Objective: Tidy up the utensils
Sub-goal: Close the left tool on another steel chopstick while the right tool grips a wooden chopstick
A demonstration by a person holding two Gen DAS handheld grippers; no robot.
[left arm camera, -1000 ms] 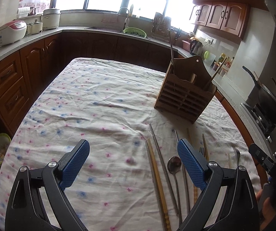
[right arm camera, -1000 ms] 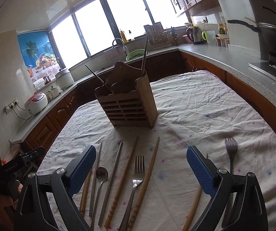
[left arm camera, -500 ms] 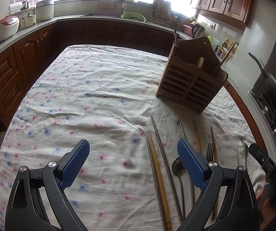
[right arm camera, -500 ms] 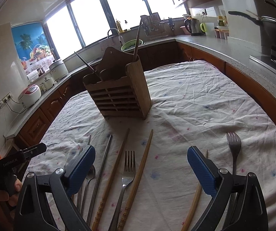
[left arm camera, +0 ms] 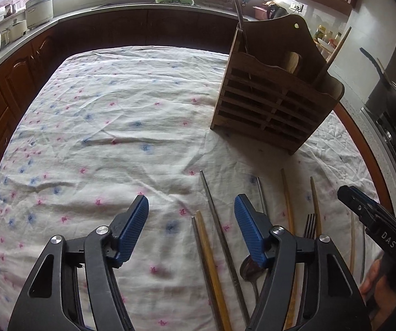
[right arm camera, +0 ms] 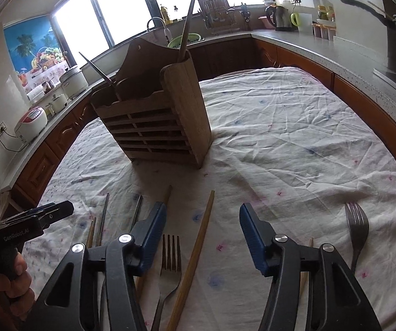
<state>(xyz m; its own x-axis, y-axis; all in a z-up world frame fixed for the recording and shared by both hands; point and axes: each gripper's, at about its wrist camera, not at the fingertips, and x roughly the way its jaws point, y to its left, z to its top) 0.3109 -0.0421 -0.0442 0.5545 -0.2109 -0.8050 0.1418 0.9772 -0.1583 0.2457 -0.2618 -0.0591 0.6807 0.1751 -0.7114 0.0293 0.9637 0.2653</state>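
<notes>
Both grippers are hanging low over the worktop [left arm camera: 109, 115], which is wearing a wrinkly flowered cloth, and both sets of fingers have just been narrowing without gripping anything.

The left gripper [left arm camera: 191, 218] is sitting with its fingers about half spread, nothing touching the pads. Between them on the cloth are lying a wooden chopstick [left arm camera: 211, 262] and a metal chopstick [left arm camera: 220, 229], side by side and running away from the camera. The spoon [left arm camera: 249, 271] is peeking out right under the right finger [left arm camera: 249, 234]. Past that finger, more wooden sticks and a fork [left arm camera: 309, 226] are lined up toward the right edge. Left of the fingers it's all bare cloth, loads of open room out to the worktop's rounded edge.

The right gripper [right arm camera: 200, 237] is also half spread and gripping nothing. A fork [right arm camera: 170, 264] and a long wooden stick [right arm camera: 198, 251] are lying between its fingers, fork closer to the left finger [right arm camera: 149, 237]. A second fork [right arm camera: 358, 229] is sitting well outside the right finger, toward the right edge. More sticks are lying outside the left finger.

The wooden holder [right arm camera: 156, 121] is standing upright ahead of both grippers, well beyond the fingertips, with a clear strip of cloth between it and the row of utensils. A couple of utensils are already poking out of its top. Right of the holder the cloth is open all the way to the edge.
</notes>
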